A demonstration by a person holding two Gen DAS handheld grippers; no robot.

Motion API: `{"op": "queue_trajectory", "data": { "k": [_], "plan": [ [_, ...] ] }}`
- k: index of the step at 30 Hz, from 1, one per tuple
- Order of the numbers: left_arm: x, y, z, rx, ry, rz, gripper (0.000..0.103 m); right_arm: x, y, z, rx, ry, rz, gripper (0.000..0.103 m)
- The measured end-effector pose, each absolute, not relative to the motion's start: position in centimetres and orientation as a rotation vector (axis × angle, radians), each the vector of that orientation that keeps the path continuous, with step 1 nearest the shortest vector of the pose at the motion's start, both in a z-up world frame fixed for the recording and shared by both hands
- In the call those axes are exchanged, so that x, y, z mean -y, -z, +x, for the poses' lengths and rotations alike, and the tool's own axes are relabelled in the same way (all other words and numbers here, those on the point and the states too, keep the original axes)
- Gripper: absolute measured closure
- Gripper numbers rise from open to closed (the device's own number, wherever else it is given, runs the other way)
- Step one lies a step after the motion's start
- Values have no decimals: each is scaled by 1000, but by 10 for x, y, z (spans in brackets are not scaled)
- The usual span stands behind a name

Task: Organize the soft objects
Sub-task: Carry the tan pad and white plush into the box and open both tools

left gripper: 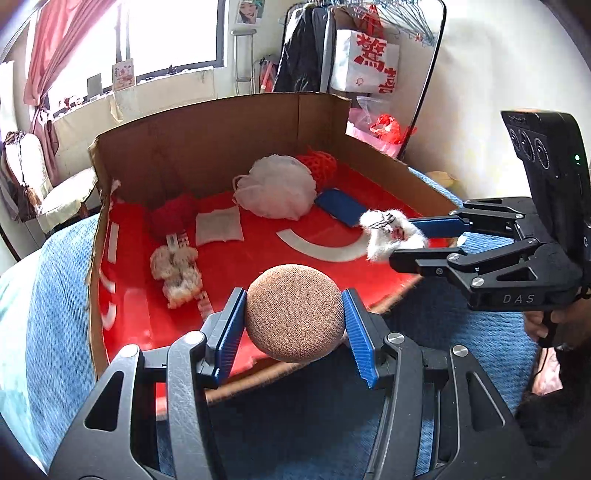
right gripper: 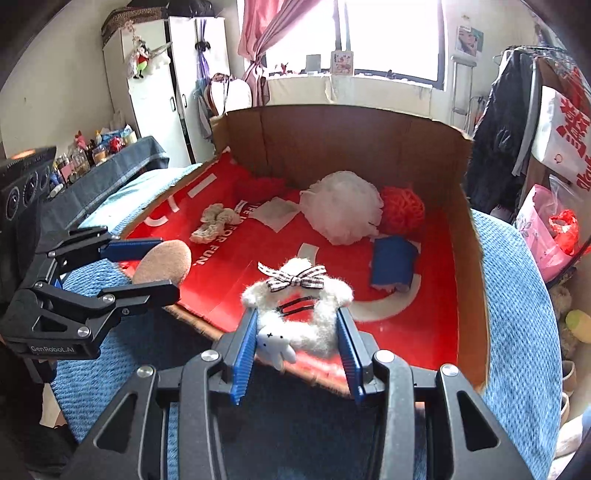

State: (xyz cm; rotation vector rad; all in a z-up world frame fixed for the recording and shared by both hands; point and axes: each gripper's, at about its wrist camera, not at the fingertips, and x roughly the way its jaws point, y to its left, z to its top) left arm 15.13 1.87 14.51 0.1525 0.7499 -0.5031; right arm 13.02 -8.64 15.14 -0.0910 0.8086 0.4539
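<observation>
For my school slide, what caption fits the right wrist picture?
Right gripper holds a fluffy white toy over the red-lined box.

Daylight only, entering through the window (left gripper: 173,33) at 11 o'clock in the left view and 1 o'clock in the right (right gripper: 391,37); panes blown out white. Interior evenly bright, shadows soft. Strong fisheye bending, black corners. The curtain (right gripper: 258,44) is backlit. Centre sharp; slight softness toward the rim.
</observation>
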Motion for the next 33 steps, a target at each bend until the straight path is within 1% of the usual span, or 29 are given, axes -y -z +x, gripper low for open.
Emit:
{"op": "queue_trajectory", "data": {
  "k": [6, 14, 25, 33],
  "plan": [
    [-8, -138, 200, -816, 495, 218, 53, 72, -146, 180, -882, -463, -157, 58],
    [4, -119, 236, -888, 500, 292, 53, 62, -123, 232, -1025, -489, -188, 58],
    [10, -105, 258, -957, 484, 317, 53, 58, -109, 248, -1089, -492, -239, 58],
    [10, -103, 263, -996, 475, 322, 51, 59, -107, 250, -1095, -487, -247, 57]
  ]
}}
